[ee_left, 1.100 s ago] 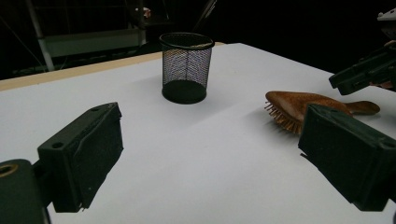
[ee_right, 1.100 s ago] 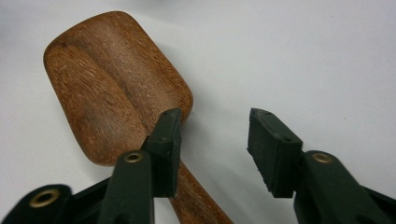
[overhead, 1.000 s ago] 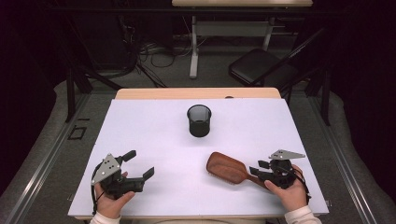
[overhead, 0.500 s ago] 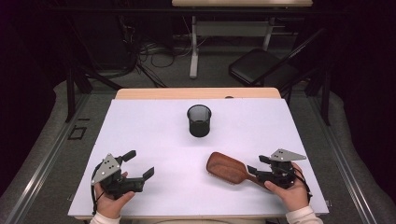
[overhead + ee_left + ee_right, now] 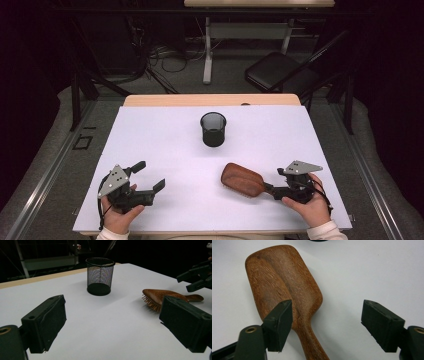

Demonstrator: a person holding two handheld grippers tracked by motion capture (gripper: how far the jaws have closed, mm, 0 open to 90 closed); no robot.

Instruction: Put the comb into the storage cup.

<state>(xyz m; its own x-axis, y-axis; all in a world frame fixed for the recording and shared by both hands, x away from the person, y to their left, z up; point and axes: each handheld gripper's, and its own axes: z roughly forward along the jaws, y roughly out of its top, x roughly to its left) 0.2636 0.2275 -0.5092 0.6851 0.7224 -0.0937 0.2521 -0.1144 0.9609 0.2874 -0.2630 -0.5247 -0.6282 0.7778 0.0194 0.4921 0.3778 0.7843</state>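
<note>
A wooden hairbrush lies bristles down on the white table, at the front right, its handle pointing right. My right gripper straddles that handle. Its jaws have just been opening. In the right gripper view the pads stand clear of the brush on both sides, so the right gripper is open. At the front left my left gripper rests open with nothing between its jaws. A black mesh cup stands upright mid-table. The left gripper faces the cup, with the brush to its right.
Behind the table's far wooden edge are a folding chair, a desk leg and loose cables on the floor. Bare white surface lies between the cup and both hands.
The right gripper's jaws have spread wider around the brush handle. The brush, the cup and both hands keep their places.
</note>
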